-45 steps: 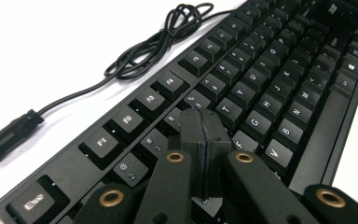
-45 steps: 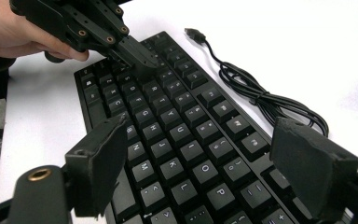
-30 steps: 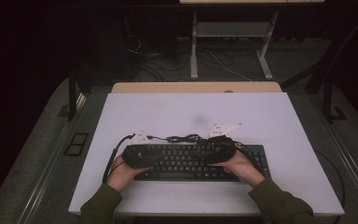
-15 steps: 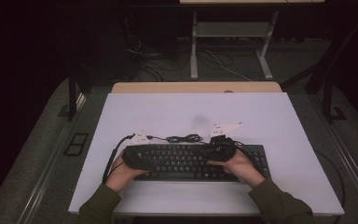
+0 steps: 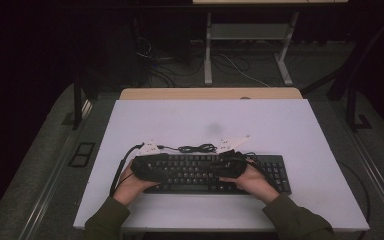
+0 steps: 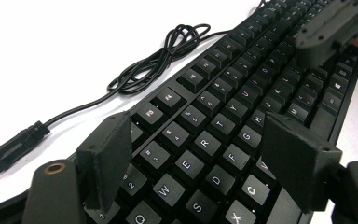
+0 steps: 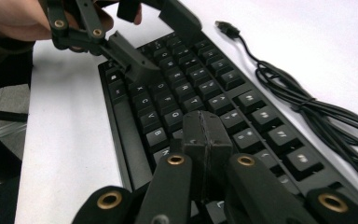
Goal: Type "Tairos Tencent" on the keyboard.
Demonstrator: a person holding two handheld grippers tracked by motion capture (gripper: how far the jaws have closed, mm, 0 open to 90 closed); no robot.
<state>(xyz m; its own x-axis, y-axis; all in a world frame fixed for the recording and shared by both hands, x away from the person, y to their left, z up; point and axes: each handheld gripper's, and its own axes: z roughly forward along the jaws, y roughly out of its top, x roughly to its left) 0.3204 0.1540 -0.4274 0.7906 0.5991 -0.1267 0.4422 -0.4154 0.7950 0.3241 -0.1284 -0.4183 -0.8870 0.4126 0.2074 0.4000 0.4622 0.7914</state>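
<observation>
Two gripper views give you the black keyboard's (image 6: 223,126) key legends; your left gripper (image 6: 209,158) stands open above the letter keys, your right gripper (image 7: 204,140) pressed shut, empty. From above, the keyboard lies near the white table's (image 5: 280,125) front edge, its coiled black cable (image 5: 196,148) behind, dark floor around.

A white rectangular tabletop (image 5: 290,125) rests on a larger light wooden table (image 5: 210,93), visible along its far edge. Grey carpeted floor (image 5: 45,165) surrounds both. Beyond the far edge, a white metal table frame (image 5: 250,35) stands above loose black floor cables (image 5: 155,60). The surroundings are dark.
</observation>
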